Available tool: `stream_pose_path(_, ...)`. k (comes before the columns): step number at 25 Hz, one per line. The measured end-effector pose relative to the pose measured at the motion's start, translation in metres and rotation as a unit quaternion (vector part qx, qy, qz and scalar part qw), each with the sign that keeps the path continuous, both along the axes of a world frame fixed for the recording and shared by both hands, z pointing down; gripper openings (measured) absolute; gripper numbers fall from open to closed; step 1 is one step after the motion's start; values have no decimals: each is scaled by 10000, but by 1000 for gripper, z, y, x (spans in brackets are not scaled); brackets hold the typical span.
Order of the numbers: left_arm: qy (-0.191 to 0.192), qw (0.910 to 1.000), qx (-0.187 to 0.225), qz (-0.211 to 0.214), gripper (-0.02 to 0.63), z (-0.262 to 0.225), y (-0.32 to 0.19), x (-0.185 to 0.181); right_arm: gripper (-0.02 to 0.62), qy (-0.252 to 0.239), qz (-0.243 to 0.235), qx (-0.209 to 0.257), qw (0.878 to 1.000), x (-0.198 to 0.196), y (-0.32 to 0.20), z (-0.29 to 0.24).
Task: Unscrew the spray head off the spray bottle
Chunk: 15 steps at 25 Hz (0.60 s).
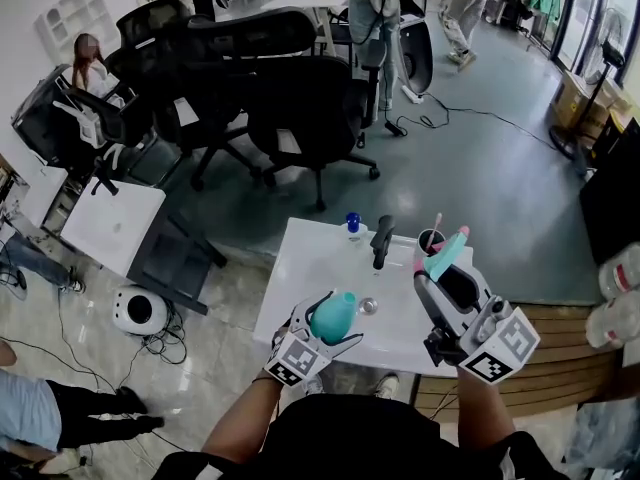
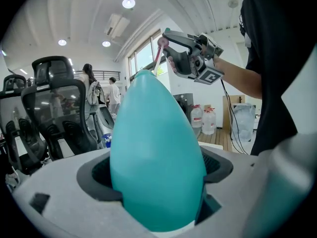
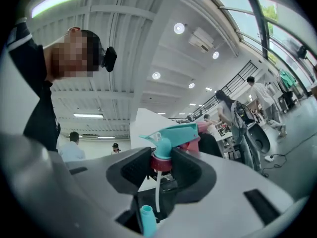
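Tipping the teal egg-shaped plastic bottle (image 2: 157, 152), clamped in the left gripper (image 1: 320, 336), maybe spills it (neck's hidden); right gripper (image 1: 441, 262) pinches the teal spray head (image 3: 171, 133).

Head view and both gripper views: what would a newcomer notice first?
The teal, egg-shaped spray bottle fills the left gripper view, clamped in the left gripper over the near edge of the white table. At right, the right gripper holds the separated teal spray head by its red collar, with the dip tube hanging free.
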State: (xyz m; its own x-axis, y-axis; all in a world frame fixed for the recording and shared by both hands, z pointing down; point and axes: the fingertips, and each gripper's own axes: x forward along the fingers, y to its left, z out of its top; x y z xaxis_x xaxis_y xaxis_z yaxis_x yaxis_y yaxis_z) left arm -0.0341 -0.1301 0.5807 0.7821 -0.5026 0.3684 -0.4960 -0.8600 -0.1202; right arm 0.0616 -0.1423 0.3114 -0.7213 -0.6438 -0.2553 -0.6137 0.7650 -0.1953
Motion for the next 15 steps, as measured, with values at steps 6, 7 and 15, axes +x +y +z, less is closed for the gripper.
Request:
stream_pose_path(6, 31, 9998, 106, -159, 472, -9, -10, -11, 140, 336, 459, 171, 9982, 16, -5, 1)
stream_pose_path(7, 52, 9997, 129, -197, 472, -12, -12, -12, 140, 413, 514, 167, 9977, 17, -6, 4)
stream_pose_path(15, 255, 9970, 331, -658, 472, -41, -32, -25, 140, 1194, 744, -84, 9900, 3, -13, 65)
